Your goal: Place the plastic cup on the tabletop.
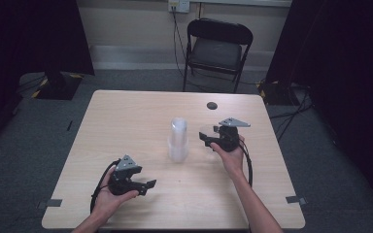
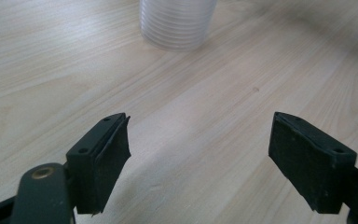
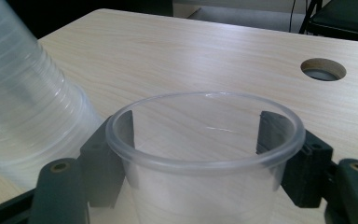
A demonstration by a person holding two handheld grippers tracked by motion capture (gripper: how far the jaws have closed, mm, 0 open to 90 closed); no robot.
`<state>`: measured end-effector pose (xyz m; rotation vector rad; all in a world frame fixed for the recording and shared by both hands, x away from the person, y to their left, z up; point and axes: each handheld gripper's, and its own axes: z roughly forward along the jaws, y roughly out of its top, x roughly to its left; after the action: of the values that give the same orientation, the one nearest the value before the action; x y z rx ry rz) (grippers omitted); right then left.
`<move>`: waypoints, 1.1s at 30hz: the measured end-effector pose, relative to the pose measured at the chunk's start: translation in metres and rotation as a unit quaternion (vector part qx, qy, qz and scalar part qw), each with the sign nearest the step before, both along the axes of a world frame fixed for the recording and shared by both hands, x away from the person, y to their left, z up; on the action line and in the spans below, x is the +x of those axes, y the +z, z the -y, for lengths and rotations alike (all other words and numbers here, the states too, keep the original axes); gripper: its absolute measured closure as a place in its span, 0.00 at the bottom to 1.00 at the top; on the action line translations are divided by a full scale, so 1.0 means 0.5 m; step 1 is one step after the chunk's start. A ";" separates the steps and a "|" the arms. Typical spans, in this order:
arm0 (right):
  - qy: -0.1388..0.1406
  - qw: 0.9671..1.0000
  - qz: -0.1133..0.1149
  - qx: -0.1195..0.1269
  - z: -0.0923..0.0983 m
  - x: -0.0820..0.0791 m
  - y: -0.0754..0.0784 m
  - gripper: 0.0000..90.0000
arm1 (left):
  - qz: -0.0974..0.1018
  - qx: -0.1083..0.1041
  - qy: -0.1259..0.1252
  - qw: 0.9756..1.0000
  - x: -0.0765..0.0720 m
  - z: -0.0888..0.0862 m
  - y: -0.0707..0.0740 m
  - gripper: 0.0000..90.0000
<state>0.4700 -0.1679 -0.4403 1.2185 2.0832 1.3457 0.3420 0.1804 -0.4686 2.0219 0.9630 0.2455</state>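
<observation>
So the right tool (image 3: 200,154) had a single clear cup (image 3: 205,140) between its jaws, upright on the tabletop (image 1: 126,121) just beside the upside-down cup stack (image 1: 178,141). Whether the pads were pressing was unclear. The left tool (image 2: 198,158) sat open and empty, so likely more cups remained to unstack.

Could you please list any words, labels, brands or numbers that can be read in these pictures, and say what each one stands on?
There is none to read: the clear cup, the stack of cups, the table, the chair and both grippers bear no legible text. The wall socket is too small to show any marking.
</observation>
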 end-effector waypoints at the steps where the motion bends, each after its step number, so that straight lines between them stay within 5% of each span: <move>1: 0.000 1.000 -0.001 0.004 -0.001 0.004 0.000 0.30 | 0.000 0.000 0.000 1.000 0.000 0.000 0.000 0.22; 20: -0.019 1.000 -0.016 -0.006 -0.013 0.036 -0.025 0.30 | -0.001 0.004 -0.004 1.000 0.000 0.001 -0.001 0.23; 33: -0.017 1.000 -0.013 -0.017 -0.006 0.023 -0.032 0.32 | -0.004 0.005 -0.003 1.000 0.000 0.003 -0.001 0.23</move>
<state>0.4817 -0.1649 -0.4565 1.2572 2.0847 1.2804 0.3420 0.1791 -0.4692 2.0366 0.9610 0.2404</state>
